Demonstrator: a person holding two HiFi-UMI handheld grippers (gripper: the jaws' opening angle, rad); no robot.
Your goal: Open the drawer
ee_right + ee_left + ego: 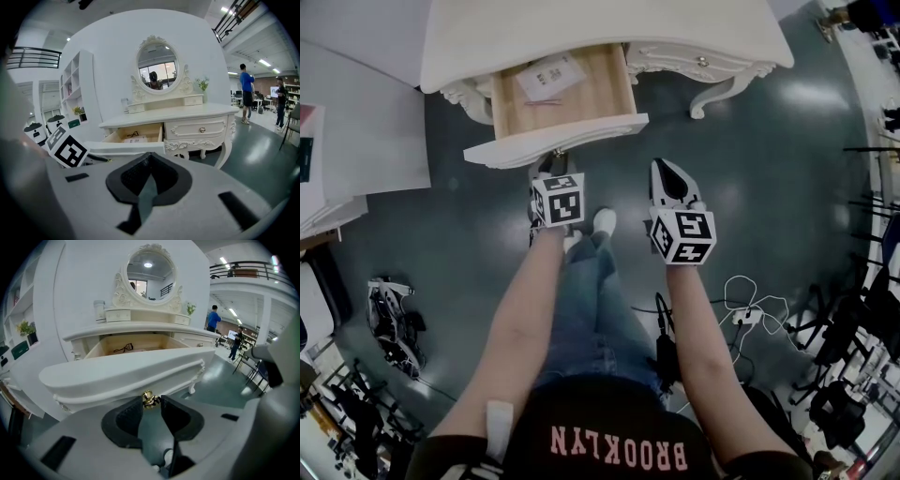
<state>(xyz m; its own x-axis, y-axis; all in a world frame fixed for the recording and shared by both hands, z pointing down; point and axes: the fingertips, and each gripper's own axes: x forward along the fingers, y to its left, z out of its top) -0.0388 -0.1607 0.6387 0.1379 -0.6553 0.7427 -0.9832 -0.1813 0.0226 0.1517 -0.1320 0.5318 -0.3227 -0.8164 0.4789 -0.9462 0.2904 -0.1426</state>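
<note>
The drawer (558,139) stands well out of the white bench (694,28). Its front panel runs left to right across the head view, just ahead of the left gripper (549,167). That gripper's 2 jaws clamp the brass knob (149,399) at the panel's middle, so any further pull likely runs straight back toward the person. The right gripper (149,159), jaws closed on nothing, hangs to the right, clear of the drawer.
</note>
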